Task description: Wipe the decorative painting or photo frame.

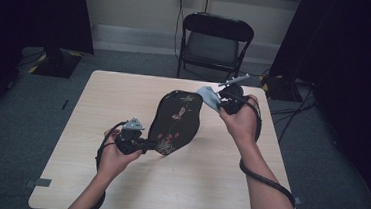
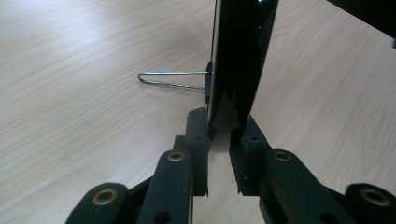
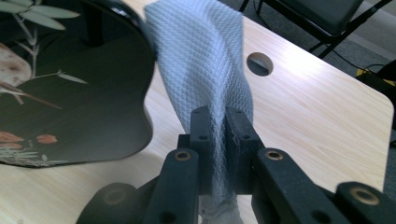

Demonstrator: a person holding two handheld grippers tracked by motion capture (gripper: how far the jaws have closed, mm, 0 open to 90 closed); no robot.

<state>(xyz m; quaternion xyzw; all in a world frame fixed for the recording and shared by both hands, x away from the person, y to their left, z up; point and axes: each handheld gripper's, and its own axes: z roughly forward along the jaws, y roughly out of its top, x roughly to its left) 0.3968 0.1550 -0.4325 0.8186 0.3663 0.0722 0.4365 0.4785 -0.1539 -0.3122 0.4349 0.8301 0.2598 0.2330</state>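
A black lacquered tray [image 1: 174, 121] painted with flowers and leaves stands tilted on edge above the wooden table [image 1: 113, 99]. My left gripper [image 1: 151, 144] is shut on its lower edge. In the left gripper view the jaws [image 2: 222, 135] clamp the tray's thin rim [image 2: 238, 51], and a wire loop [image 2: 173, 79] sticks out of the tray's back. My right gripper [image 1: 219, 103] is shut on a light blue waffle cloth [image 1: 207, 96] at the tray's upper right edge. In the right gripper view the cloth [image 3: 201, 56] rises from between the pads [image 3: 218, 126] beside the tray [image 3: 84, 93].
A black folding chair [image 1: 213, 41] stands behind the table's far edge. A round cable hole [image 3: 259, 64] is cut in the tabletop near the far right corner. Dark curtains hang on both sides, and cables lie on the grey carpet at the right.
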